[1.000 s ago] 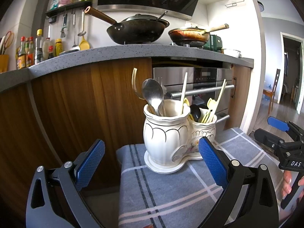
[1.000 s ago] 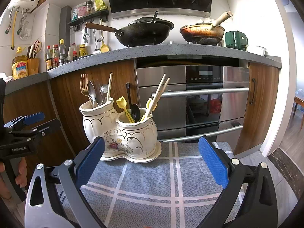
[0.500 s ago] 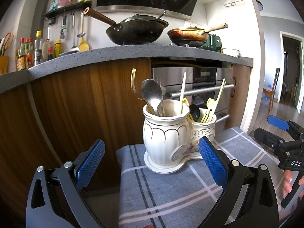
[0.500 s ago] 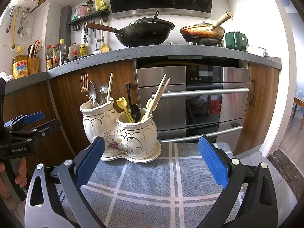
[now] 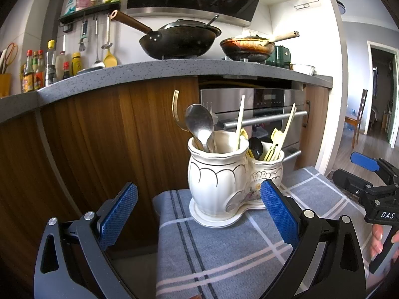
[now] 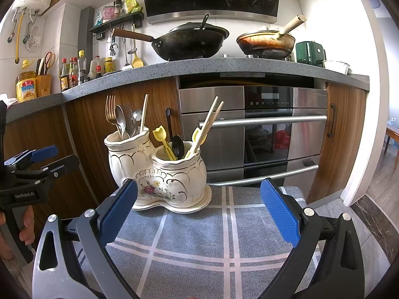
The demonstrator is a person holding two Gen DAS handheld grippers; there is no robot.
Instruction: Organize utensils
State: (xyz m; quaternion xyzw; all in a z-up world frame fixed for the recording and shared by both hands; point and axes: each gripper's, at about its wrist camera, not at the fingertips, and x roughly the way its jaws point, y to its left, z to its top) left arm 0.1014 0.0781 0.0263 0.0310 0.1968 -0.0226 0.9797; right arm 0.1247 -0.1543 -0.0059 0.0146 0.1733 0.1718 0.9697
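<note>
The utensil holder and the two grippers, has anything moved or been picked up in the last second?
Nothing has visibly changed. Both the left gripper and the right gripper stay open and empty, short of the ceramic utensil holder, whose spoons, fork and chopsticks stand as before on the checked cloth.

I saw a cream double-pot ceramic holder [image 6: 159,172] standing upright on its saucer, at about 10 o'clock on the grey checked cloth [image 6: 224,236]. Taller pot held a gold fork [image 6: 110,111], steel spoons [image 6: 121,120] and one chopstick [image 6: 144,113]. Shorter pot held yellow picks [image 6: 163,142], a black spoon [image 6: 177,145] and two chopsticks [image 6: 208,122] leaning toward 1 o'clock.
</note>
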